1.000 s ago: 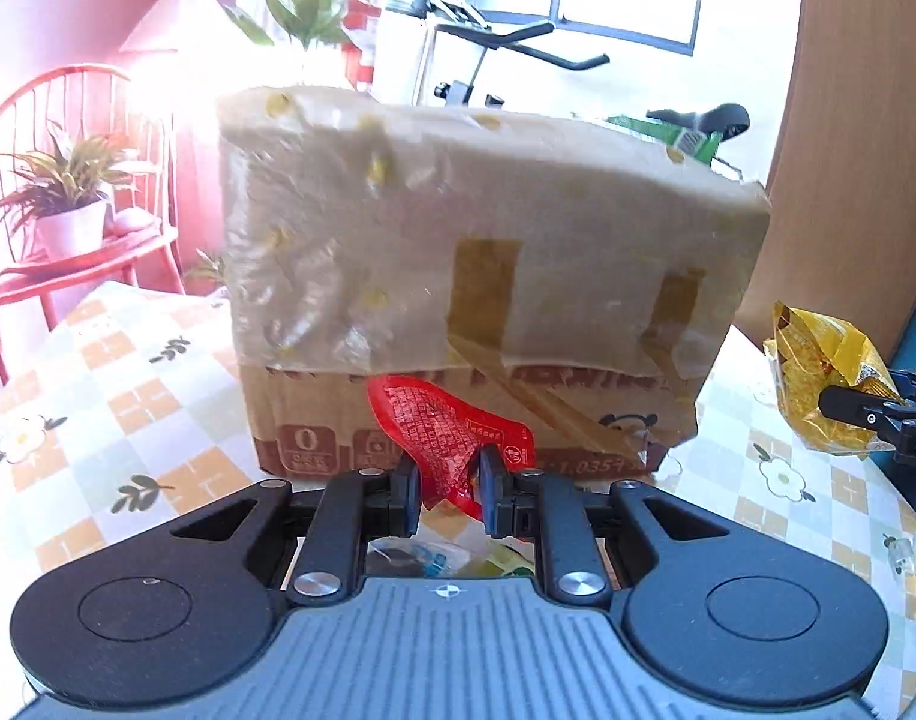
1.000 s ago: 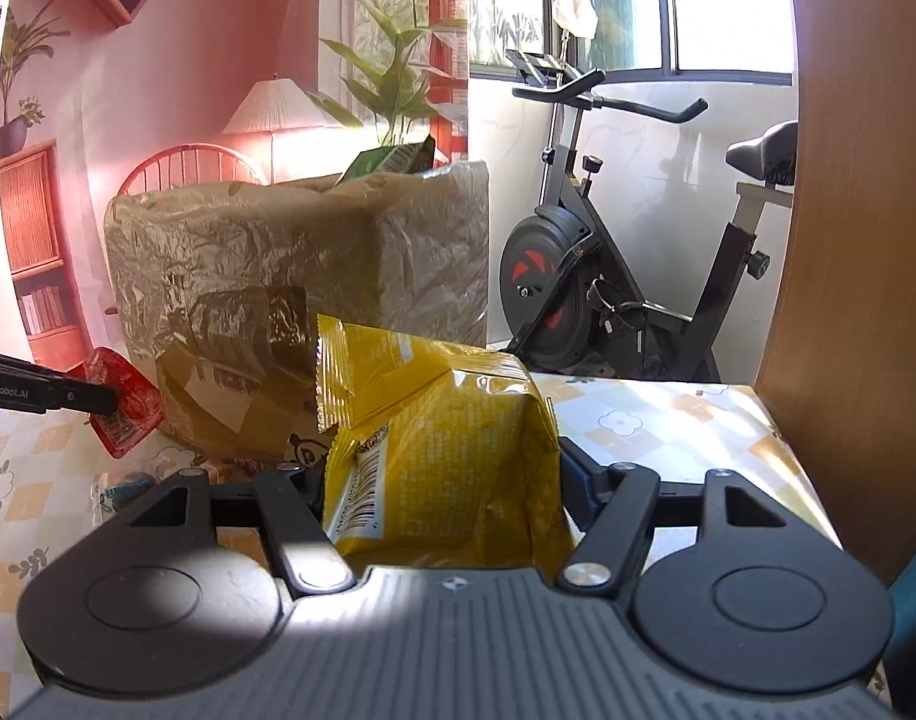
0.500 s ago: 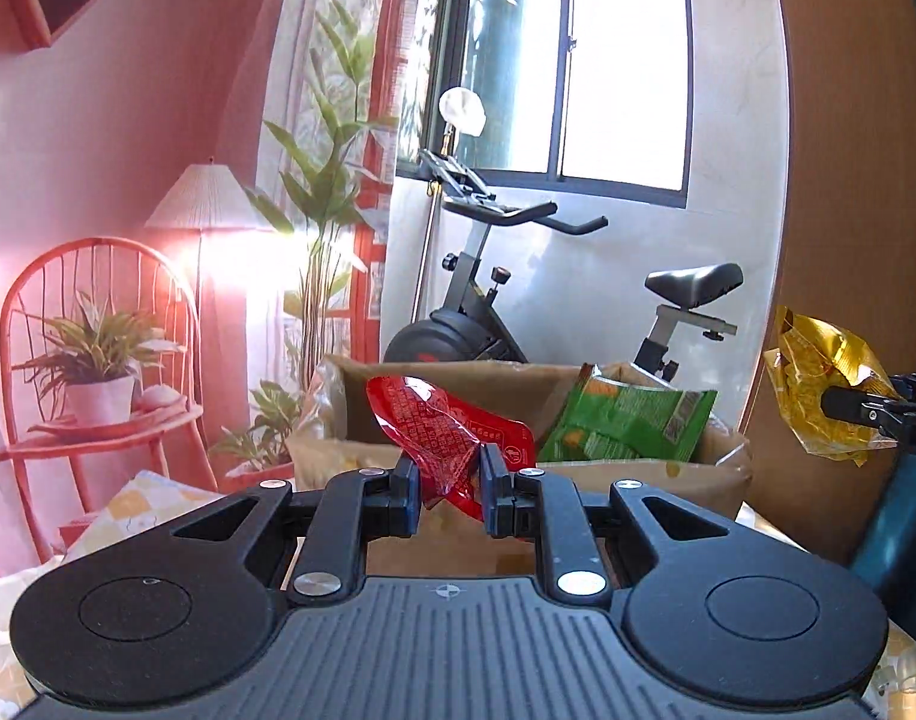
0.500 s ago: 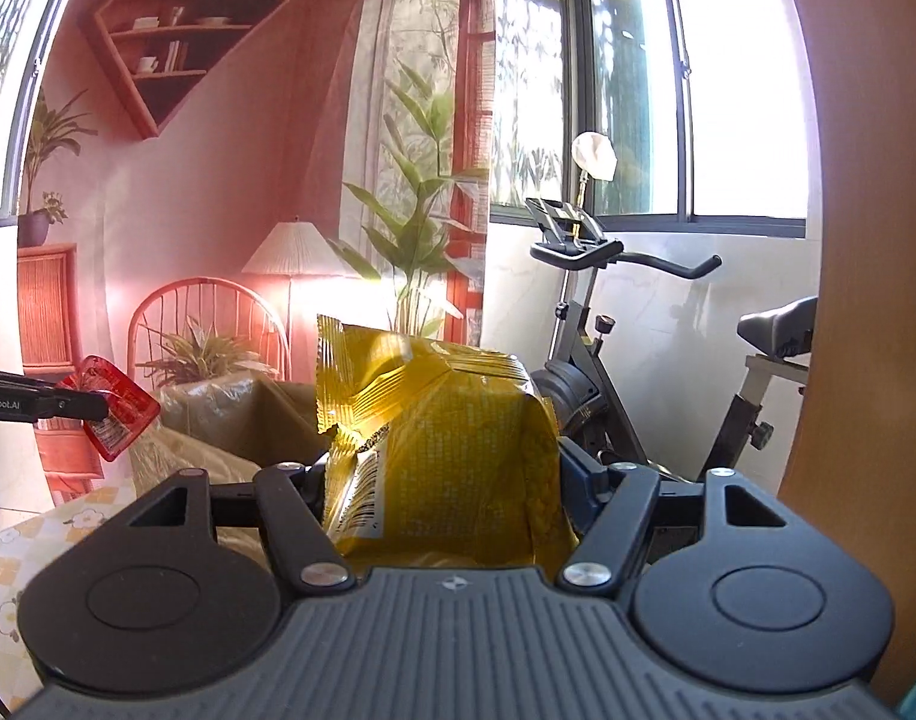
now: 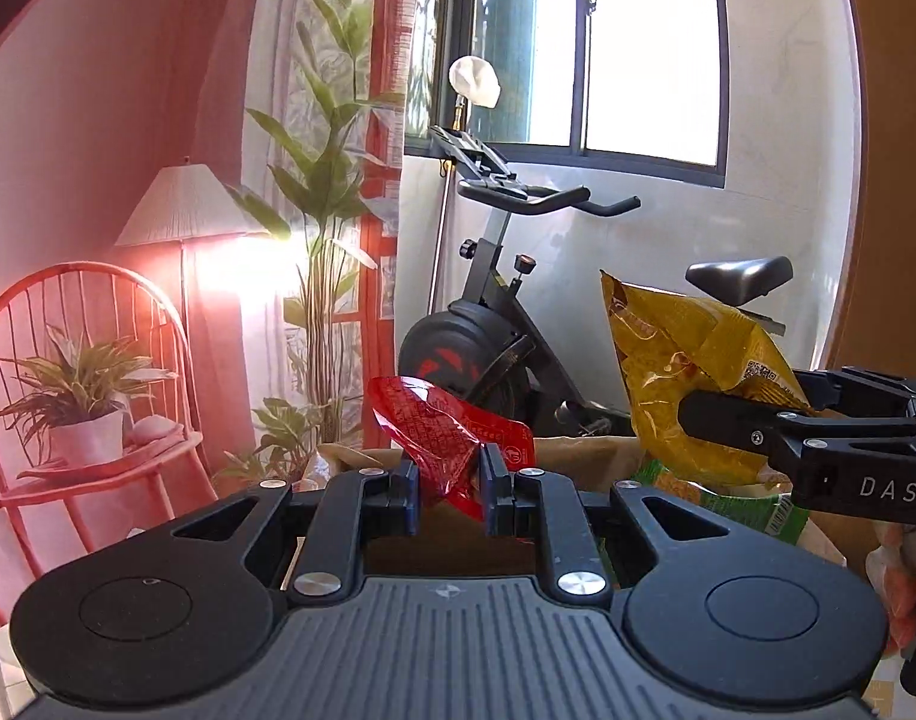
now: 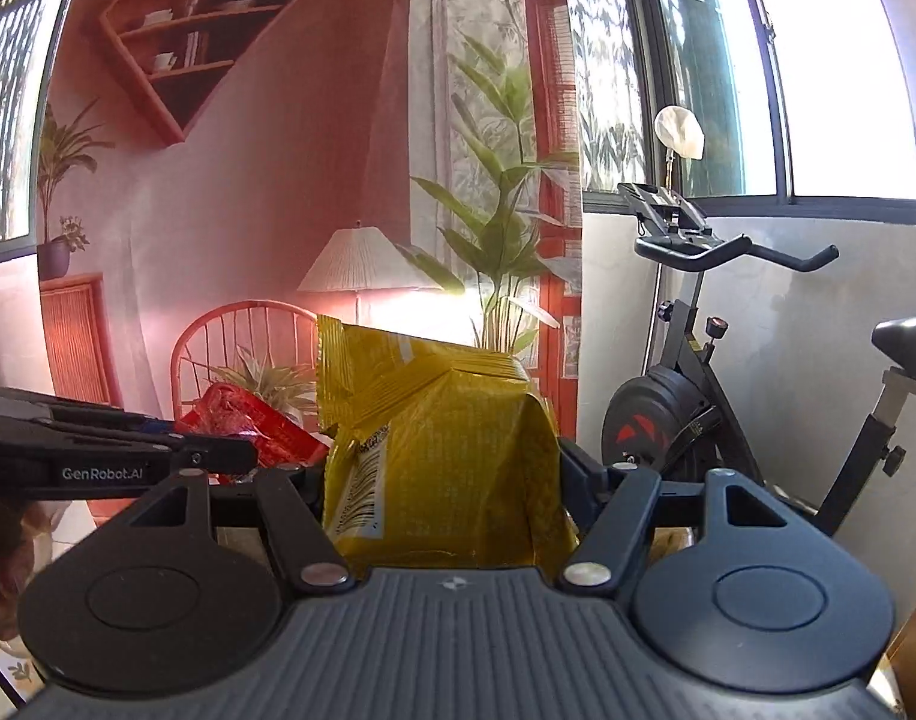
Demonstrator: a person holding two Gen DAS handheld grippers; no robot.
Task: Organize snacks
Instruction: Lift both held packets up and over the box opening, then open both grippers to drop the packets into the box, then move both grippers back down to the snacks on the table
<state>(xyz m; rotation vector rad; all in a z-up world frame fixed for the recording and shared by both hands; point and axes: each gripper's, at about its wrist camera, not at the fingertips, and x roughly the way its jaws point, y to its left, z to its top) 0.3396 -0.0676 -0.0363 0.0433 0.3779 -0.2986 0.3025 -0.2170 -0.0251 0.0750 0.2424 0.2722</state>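
My left gripper is shut on a small red snack packet, held up in the air. My right gripper is shut on a large yellow snack bag. In the left wrist view the yellow snack bag and the right gripper's fingers come in from the right, close beside the red packet. Just below them shows the rim of a brown cardboard box with a green snack bag inside. The right wrist view shows the left gripper's fingers and the red packet at the left.
An exercise bike stands behind the box by the window. At the left are a red chair with a potted plant, a floor lamp and a tall plant. A wooden panel is at the right.
Both grippers rose from table level beside the box to above its open top. The yellow bag moved left, closer to the red packet. Both grips stayed as they were.
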